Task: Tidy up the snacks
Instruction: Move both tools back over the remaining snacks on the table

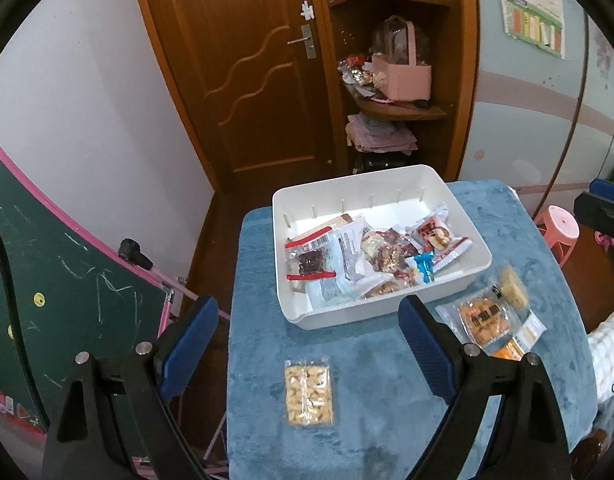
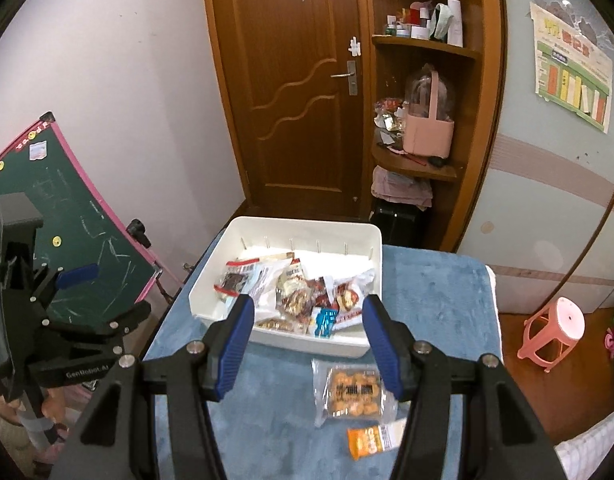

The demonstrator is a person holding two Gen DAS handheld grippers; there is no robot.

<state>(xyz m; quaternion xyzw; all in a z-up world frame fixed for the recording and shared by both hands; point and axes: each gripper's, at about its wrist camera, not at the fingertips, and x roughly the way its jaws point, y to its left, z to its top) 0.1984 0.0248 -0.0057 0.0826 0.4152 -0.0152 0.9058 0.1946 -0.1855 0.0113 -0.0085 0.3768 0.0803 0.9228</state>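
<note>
A white bin stands on the blue-covered table and holds several wrapped snacks. A clear pack of pale nuts lies on the cloth in front of the bin. An orange cracker pack and a small orange packet lie to the bin's right. My left gripper is open and empty above the nut pack. My right gripper is open and empty above the bin's front edge; the left gripper shows at its left.
A green chalkboard with pink frame leans left of the table. A wooden door and corner shelves with a pink basket stand behind. A pink stool sits on the floor at right.
</note>
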